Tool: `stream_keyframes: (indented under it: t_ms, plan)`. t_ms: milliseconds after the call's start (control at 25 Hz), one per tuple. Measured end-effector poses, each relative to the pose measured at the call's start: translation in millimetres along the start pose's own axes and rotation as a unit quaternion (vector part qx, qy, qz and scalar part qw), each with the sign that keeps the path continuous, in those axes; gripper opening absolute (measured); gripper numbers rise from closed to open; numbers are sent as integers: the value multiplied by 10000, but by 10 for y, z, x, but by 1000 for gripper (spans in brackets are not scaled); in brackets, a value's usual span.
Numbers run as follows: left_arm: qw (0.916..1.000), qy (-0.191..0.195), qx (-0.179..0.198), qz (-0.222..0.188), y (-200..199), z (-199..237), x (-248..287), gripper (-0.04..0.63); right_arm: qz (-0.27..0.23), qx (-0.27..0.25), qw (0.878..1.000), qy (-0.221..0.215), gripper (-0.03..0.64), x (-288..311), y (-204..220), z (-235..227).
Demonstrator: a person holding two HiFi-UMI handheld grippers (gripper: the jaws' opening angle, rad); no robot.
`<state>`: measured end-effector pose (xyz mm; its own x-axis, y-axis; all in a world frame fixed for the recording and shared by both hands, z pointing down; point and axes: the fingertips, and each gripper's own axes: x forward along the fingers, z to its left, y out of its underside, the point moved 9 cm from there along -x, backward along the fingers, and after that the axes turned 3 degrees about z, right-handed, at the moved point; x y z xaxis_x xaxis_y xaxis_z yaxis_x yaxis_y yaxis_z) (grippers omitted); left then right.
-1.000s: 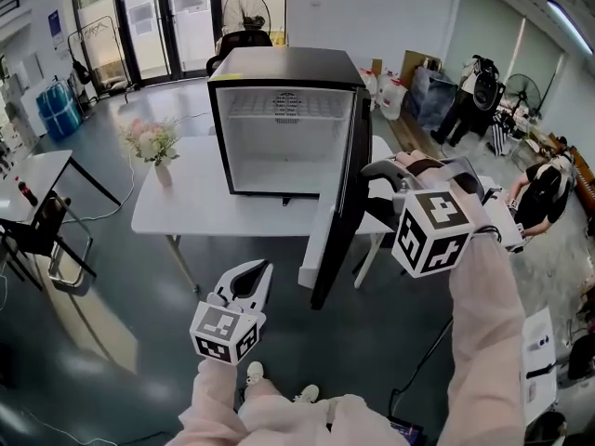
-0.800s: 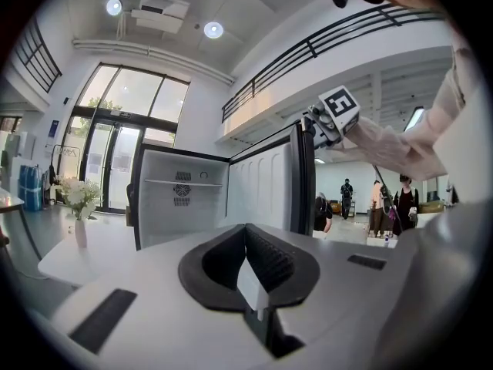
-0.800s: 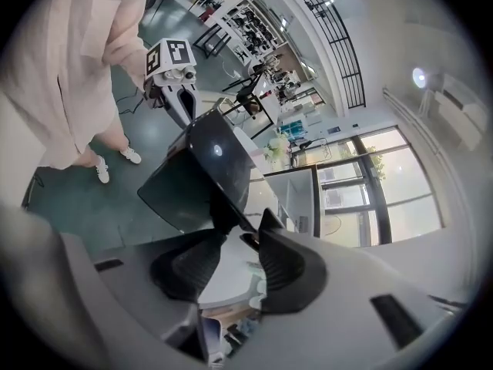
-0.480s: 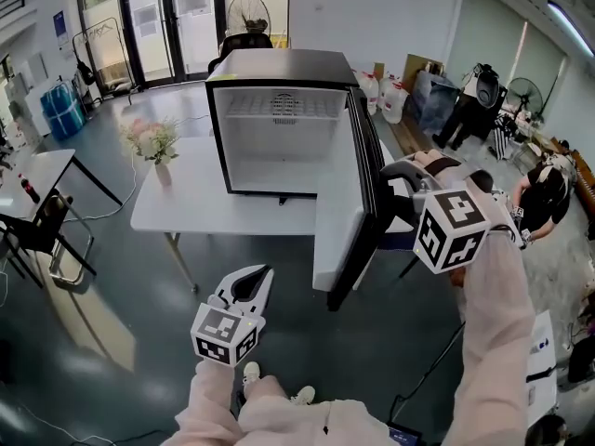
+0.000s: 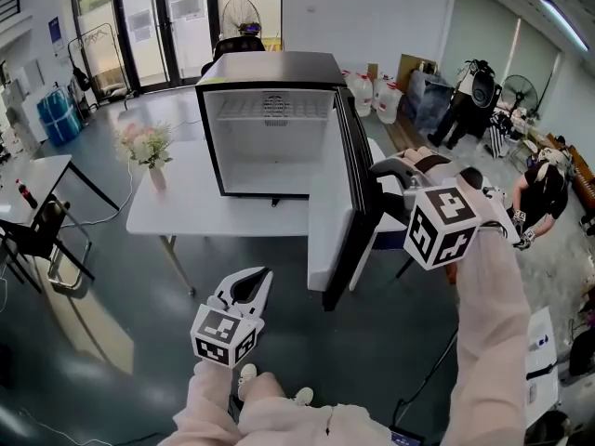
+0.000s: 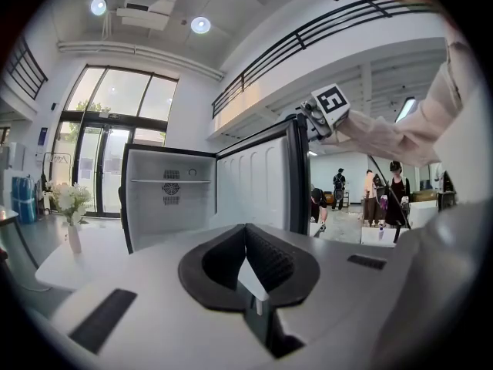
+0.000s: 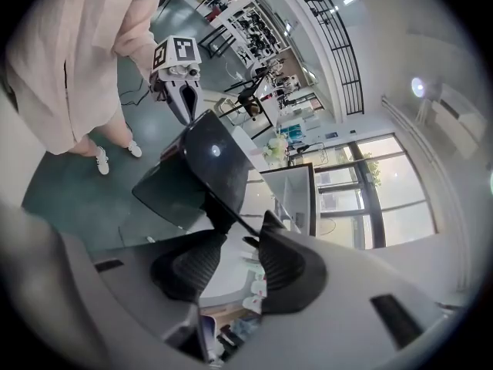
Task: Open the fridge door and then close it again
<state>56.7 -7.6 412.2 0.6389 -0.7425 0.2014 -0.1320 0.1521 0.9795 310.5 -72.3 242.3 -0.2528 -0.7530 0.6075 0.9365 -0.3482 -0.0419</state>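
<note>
A small black fridge point(image 5: 270, 68) stands on a white table point(image 5: 177, 212), its white inside bare. Its door point(image 5: 330, 221) hangs open toward me, white lining to the left and black edge to the right. My right gripper point(image 5: 381, 189) is at the door's upper free edge. In the right gripper view the door point(image 7: 196, 176) runs in between the jaws of that gripper point(image 7: 243, 241), one pad on each face, so it is shut on the door. My left gripper point(image 5: 249, 284) hangs low in front of me, shut and empty, pads meeting point(image 6: 246, 233).
A vase of flowers point(image 5: 149, 147) stands on the table's left part. To the left are a chair point(image 5: 37, 235) and another table. People point(image 5: 539, 189) and bags are at the right. A fan point(image 5: 240, 12) stands behind the fridge.
The door has swung with my right gripper at its edge, and more of its white lining faces me now. The left gripper has sunk slightly in the view.
</note>
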Motion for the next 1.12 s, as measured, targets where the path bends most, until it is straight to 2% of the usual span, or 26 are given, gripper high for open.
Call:
stream_keyframes:
  t_ms: [280,520,760,1120]
  plan:
    - [9998,158,-125,6,-1,39,61,11,18,-108,9999,60,143,27,-32,-1]
    - [9999,97,-44,24,-29,166,70,11,-184,-38,9998,53,141,75,-101,-55]
    - [9989,153,-442,-105,-30,346,63,11,-189,-93,9997,92,138,147,-281,-119]
    - [9987,34,-504,-82,-33,569,15,11,-105,-372,9992,-12,135,206,-432,-221]
